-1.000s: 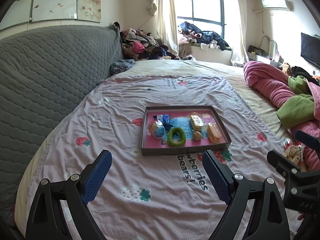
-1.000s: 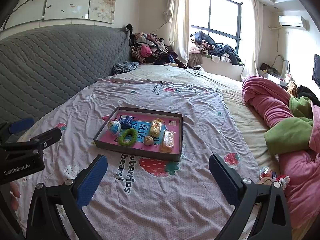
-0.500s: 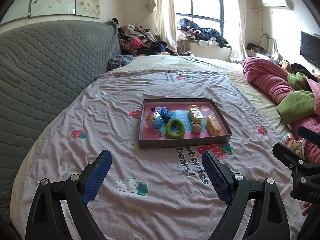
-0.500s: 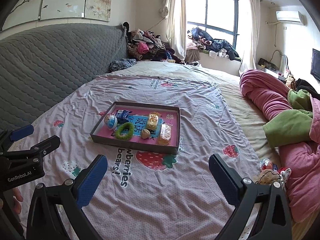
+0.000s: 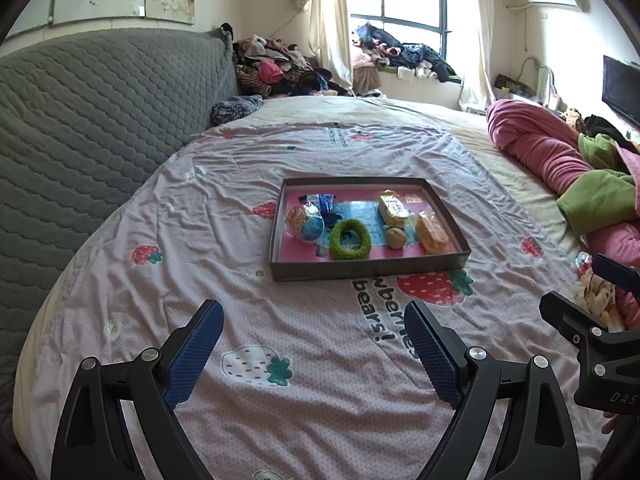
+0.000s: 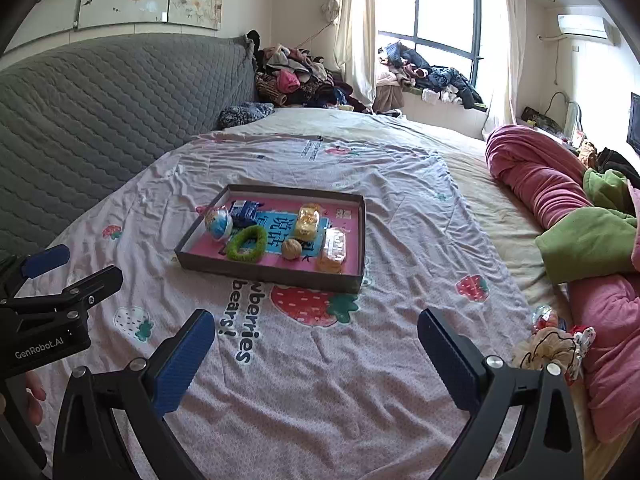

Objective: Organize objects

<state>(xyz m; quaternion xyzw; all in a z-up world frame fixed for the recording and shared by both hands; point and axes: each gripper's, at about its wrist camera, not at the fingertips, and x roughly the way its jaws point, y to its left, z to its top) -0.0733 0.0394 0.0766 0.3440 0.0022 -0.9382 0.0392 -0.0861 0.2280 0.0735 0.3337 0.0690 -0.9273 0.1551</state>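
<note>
- Hovering over the bedspread (image 5: 224, 248), the left gripper (image 5: 312, 344) has its jaws spread wide with nothing between the blue pads; the right gripper (image 6: 316, 354) looks the same, wide apart and empty; neither touches any object
- Sitting on the bedspread ahead of both grippers, well apart from them, is the shallow tray (image 5: 368, 270); inside it lie a round blue-and-white packet (image 5: 306, 224), a small blue wrapper (image 5: 325, 202) just behind it, a green fuzzy ring (image 5: 350, 239), a small brown ball (image 5: 396, 238), a yellow packet (image 5: 393, 210) and an orange wrapped snack (image 5: 432, 232)
- Judging from this, five or six items are already gathered in the tray, though whether that is the goal or the starting pile cannot be told
- Lying loose near the pink quilt (image 6: 536, 176), at the right edge of the bedspread, is a small heap of bits (image 6: 548, 340), a floral fabric piece and something shiny; these look unsorted and may be what is left
- Reckoning overall, no pick is under way; the work seems at an early or between-steps point, with a reach to some object still to come
</note>
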